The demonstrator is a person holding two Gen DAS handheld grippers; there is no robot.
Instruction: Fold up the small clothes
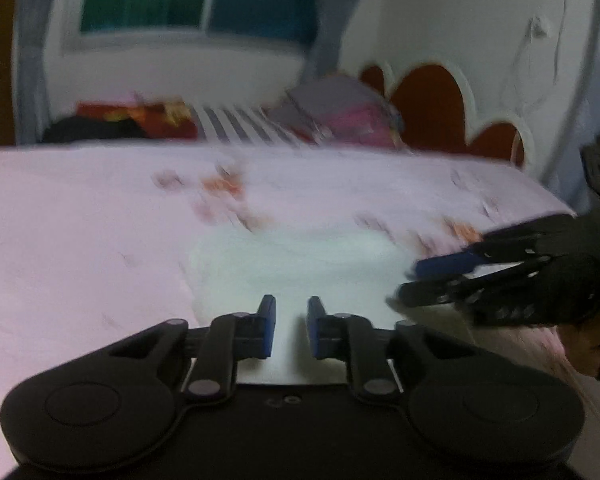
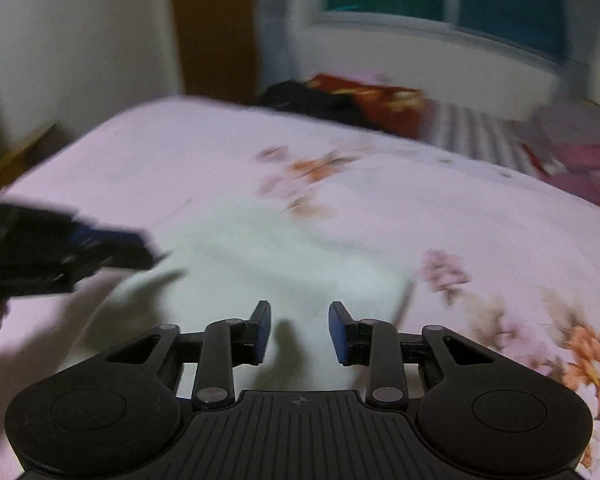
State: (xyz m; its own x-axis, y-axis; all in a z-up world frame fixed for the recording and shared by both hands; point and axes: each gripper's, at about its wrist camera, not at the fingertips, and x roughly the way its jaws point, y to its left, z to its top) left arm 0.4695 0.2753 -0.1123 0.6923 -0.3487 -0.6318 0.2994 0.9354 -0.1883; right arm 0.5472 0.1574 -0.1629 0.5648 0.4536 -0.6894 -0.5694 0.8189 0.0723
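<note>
**Two grippers close in on a white cloth**

We hold both grippers low over a white cloth [image 1: 296, 256] that lies flat on the pink floral bedsheet [image 1: 80, 232], the one small garment within reach. The left gripper [image 1: 291, 330] sits at the cloth's near edge, its jaws parted by a narrow gap and holding nothing. The right gripper [image 2: 299, 330] hangs over the cloth's near right part, its jaws spread wider, also bare. Both views are smeared by motion, so we cannot tell the cloth's exact outline or how often it is folded.

We judge the step in hand to be taking hold of an edge for a fold. To do it well, we bring each gripper down at a corner of the cloth's near edge, pinch only the cloth and not the sheet beneath, lift both corners level, and carry them toward the cloth's far edge. Beyond the cloth, a heap of clothes [image 2: 340, 100] waits by the wall.
</note>
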